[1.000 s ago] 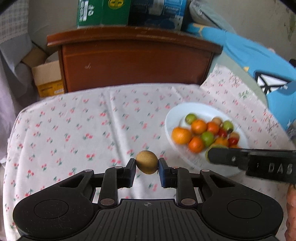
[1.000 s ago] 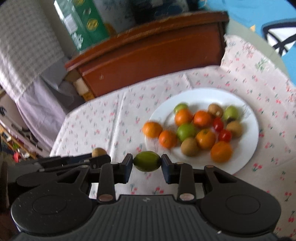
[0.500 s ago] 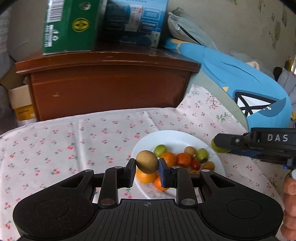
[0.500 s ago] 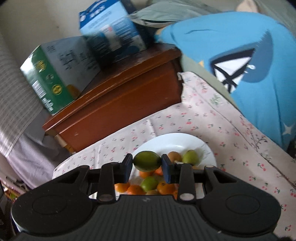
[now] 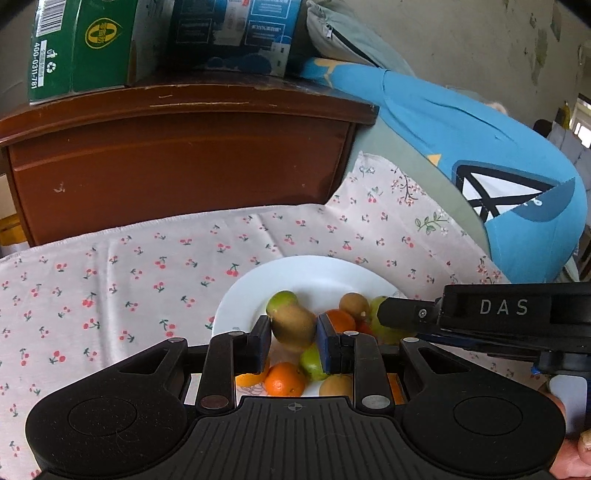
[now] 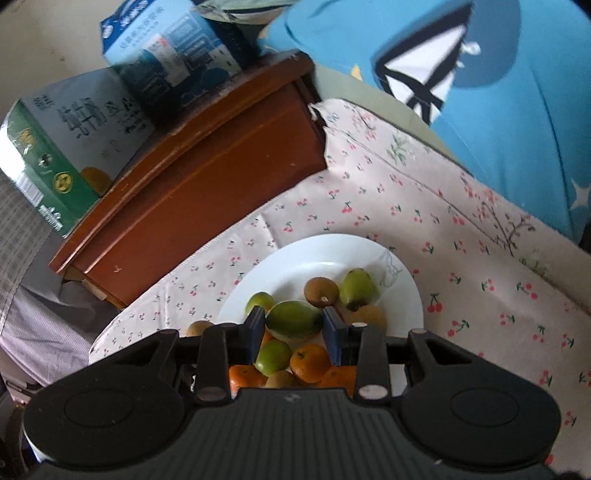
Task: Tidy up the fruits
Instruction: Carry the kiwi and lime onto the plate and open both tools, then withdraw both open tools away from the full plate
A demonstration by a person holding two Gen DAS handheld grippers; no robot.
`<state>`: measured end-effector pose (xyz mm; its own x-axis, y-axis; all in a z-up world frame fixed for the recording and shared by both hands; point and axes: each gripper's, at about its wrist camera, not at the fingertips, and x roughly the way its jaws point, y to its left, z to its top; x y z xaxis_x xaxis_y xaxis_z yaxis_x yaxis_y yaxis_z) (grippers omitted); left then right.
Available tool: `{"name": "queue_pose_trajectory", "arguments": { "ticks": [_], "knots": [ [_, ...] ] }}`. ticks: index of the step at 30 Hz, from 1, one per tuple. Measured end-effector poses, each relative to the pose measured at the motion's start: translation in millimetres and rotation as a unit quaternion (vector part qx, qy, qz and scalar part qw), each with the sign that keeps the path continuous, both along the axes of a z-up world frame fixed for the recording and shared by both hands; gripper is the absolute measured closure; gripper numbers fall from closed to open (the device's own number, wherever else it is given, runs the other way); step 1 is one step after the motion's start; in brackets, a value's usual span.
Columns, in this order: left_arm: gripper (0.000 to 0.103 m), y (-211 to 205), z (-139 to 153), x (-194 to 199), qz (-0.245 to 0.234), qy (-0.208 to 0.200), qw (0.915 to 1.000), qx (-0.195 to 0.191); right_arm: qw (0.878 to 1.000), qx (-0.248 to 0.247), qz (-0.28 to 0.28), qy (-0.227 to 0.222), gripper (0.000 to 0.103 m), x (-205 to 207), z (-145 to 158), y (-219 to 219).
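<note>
A white plate [image 5: 314, 267] [image 6: 332, 247] on the cherry-print cloth holds several oranges, green fruits, kiwis and small red fruits. My left gripper [image 5: 291, 332] hangs over the plate's near side with a brown kiwi [image 5: 293, 326] tilted between its pads. Its jaws are opening, though both pads still touch the kiwi. My right gripper [image 6: 293, 323] is shut on a green fruit [image 6: 291, 320] above the pile. In the left wrist view the right gripper [image 5: 386, 323] reaches in from the right, over the plate's right side.
A dark wooden cabinet [image 5: 177, 155] stands behind the table and carries a green box [image 5: 81, 48] and a blue box [image 5: 232, 29]. A blue cushion [image 5: 480, 177] lies at the right. Cloth [image 5: 110, 288] stretches bare to the left of the plate.
Both grippers have travelled from the cloth's left part to above the plate, each with its fruit. The right wrist view has rolled. The kiwi now sits tilted between the left pads.
</note>
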<state>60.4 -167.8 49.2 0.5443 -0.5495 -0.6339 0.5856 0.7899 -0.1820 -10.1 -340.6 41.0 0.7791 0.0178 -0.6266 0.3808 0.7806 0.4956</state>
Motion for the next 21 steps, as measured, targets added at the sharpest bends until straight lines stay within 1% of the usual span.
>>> {"name": "queue_pose_trajectory", "arguments": {
  "ticks": [3,5,6,7,8,10,12,13,14,17,20,21],
  "knots": [
    [0.077,-1,3,-1,-0.001,-0.003,1.0000,0.002,1.000,-0.004,-0.007,-0.001,0.066,0,0,-1],
    [0.065,-1,7,-2,0.000,-0.003,1.0000,0.006,1.000,-0.007,-0.009,-0.005,0.063,0,4,-2],
    [0.050,-1,10,-3,0.003,-0.004,0.9999,0.009,1.000,-0.007,-0.010,-0.007,0.062,-1,6,-2],
    [0.039,0,13,-5,0.007,-0.009,0.9999,0.012,1.000,-0.008,-0.013,-0.009,0.058,-1,8,-2],
    [0.036,1,17,-8,0.011,-0.016,0.9997,0.014,1.000,-0.010,-0.016,-0.009,0.053,-2,11,-2],
    [0.025,3,25,-13,0.013,-0.026,0.9994,0.021,1.000,-0.016,-0.019,-0.014,0.048,-4,17,-1],
    [0.016,5,33,-17,0.015,-0.028,0.9989,0.033,0.999,-0.028,-0.023,-0.015,0.041,-8,25,0],
    [0.015,6,36,-19,0.019,-0.029,0.9987,0.038,0.999,-0.035,-0.025,-0.013,0.036,-10,29,1],
    [0.015,8,40,-22,0.021,-0.031,0.9985,0.041,0.999,-0.043,-0.027,-0.010,0.032,-13,32,3],
    [0.010,15,47,-30,0.022,-0.028,0.9984,0.045,0.998,-0.060,-0.026,-0.011,0.028,-22,42,8],
    [0.009,21,52,-37,0.028,-0.025,0.9979,0.052,0.997,-0.079,-0.022,-0.006,0.021,-29,48,14],
    [0.009,23,53,-39,0.028,-0.023,0.9980,0.051,0.996,-0.087,-0.024,-0.002,0.021,-32,50,16]
  ]
}}
